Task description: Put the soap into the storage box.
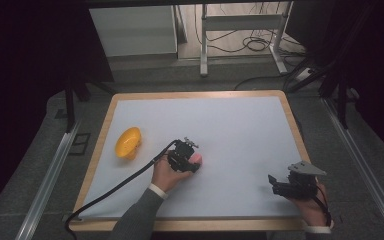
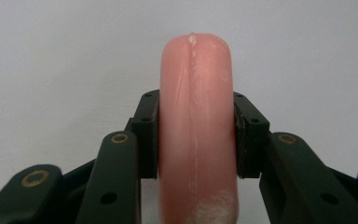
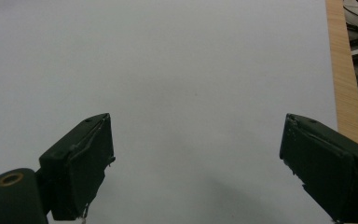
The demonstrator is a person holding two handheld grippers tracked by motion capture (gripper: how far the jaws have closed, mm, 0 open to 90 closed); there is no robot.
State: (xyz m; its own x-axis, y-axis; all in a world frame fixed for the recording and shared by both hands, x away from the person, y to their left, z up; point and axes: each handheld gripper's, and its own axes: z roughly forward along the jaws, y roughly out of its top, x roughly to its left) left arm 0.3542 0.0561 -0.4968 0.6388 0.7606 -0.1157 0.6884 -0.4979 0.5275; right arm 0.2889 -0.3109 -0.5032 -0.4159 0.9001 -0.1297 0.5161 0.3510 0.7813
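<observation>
Near the middle of the table, a little toward its front edge, the left gripper [image 1: 194, 161] is clamped on a pink rounded object [image 1: 197, 158]. Seen along that gripper's own jaws, both black pads press flat against the sides of the pink object [image 2: 196, 135], which rises past them to a domed top with a pale seam running down its face and a whitish scuffed patch low down. It sits over the white sheet [image 1: 230, 130] that covers the table. A black cable trails from this gripper across the sheet and off the front left corner, and a grey sleeve leads back to the front edge.

Close to the front right corner, the right gripper [image 1: 275, 184] rests in the person's other hand, well apart from the left one. Its jaws stand wide with nothing between them, over bare white sheet [image 3: 191, 70]; a strip of the table's wooden edge [image 3: 345, 84] shows beyond.

Toward the left edge of the table, a yellow bowl [image 1: 128, 142] lies tipped on its side, apart from both grippers.
</observation>
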